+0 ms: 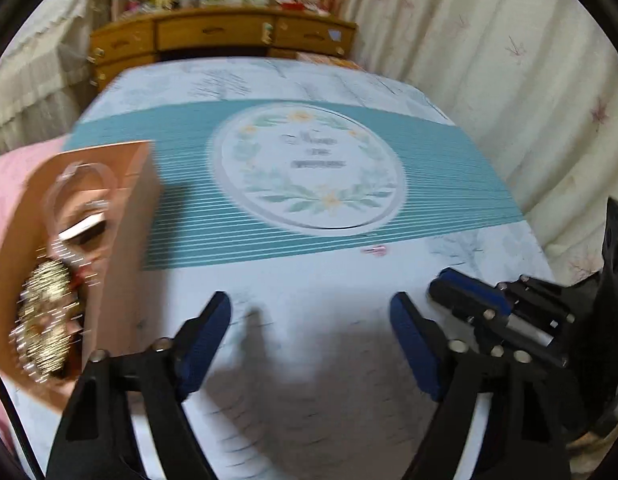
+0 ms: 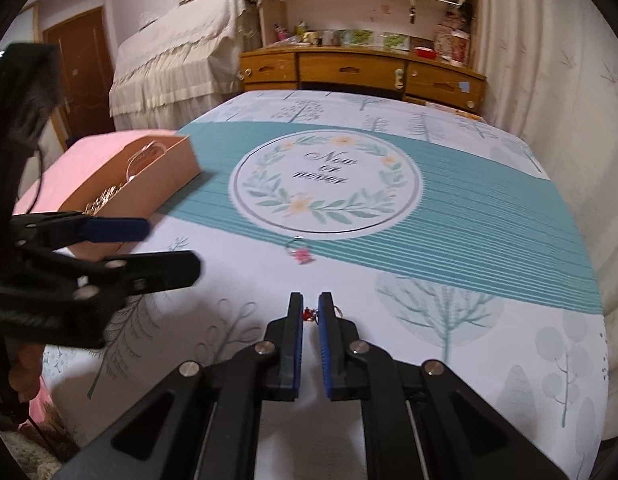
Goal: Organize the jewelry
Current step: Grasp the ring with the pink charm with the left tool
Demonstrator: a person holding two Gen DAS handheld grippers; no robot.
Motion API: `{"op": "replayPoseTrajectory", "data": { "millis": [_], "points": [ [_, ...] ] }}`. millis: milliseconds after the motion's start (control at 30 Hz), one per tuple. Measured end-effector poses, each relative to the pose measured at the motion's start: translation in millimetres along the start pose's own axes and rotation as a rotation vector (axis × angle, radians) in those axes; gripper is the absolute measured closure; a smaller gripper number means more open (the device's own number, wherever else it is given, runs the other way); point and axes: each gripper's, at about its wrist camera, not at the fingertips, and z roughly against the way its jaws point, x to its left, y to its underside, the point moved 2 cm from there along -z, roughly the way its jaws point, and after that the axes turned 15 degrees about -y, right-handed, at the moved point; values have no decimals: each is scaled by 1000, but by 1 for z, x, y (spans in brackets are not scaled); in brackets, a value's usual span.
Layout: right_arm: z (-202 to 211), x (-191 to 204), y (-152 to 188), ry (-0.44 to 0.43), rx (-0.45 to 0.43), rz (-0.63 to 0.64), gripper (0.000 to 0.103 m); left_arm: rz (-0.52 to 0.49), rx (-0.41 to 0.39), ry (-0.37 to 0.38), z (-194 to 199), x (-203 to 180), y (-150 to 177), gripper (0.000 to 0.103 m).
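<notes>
At far left, the cardboard box sits on the bed's edge, gold jewelry already heaped inside. The left gripper hovers empty beside it, fingers wide apart. A pink charm lies loose on the bedspread, ahead of the right gripper, whose fingers are nearly together around a small red earring; whether they truly pinch it, I cannot tell. Best to squeeze firmly before lifting, then carry it low toward the box.
</notes>
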Motion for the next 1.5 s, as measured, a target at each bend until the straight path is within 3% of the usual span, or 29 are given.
{"op": "replayPoseTrajectory", "data": {
  "millis": [133,267,533,633,933,1167,1500],
  "points": [
    [13,-15,2,-5,-41,-34,96,-48,91,20,-15,-37,-12,55],
    [24,-28,4,-21,-75,-63,96,-32,186,28,-33,-57,-22,56],
    [38,-52,11,-68,-123,-127,96,88,302,78,-54,-64,-46,56],
    [43,-60,13,-82,-139,-149,96,101,336,79,-61,-68,-53,63],
    [52,-71,18,-102,-164,-171,96,57,366,-1,-68,-77,-64,68],
    [54,-71,19,-107,-171,-174,96,-18,347,-92,-70,-80,-70,95],
    [60,-57,11,-105,-178,-147,96,11,295,-41,-54,-67,-63,96]
  ]
}}
